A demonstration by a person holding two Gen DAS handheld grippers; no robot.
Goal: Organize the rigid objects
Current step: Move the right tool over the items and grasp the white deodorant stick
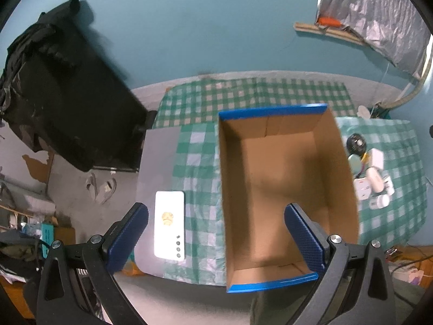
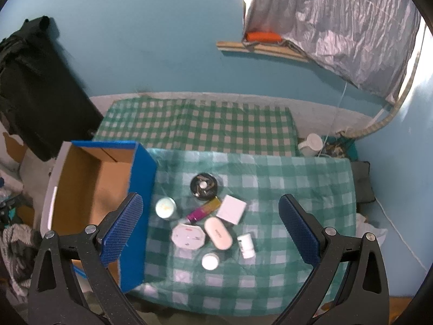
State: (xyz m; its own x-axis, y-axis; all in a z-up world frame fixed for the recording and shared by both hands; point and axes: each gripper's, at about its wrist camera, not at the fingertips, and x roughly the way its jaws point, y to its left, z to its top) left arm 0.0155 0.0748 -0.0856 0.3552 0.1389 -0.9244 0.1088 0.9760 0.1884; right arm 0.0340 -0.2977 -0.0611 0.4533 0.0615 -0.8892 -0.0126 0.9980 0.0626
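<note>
Right wrist view: my right tongs point(image 2: 209, 230) hang spread and empty over small rigid items — next, pinch the white oval case point(image 2: 217, 233) across its narrow width, then carry it left to the empty cardboard box point(image 2: 94, 178); left tongs point(image 1: 216, 233) are spread too.

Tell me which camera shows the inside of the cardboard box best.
The left wrist view: it looks straight down into the cardboard box, showing its bare floor and all four walls. The right wrist view catches only part of the box at the left, behind a claw finger.
</note>
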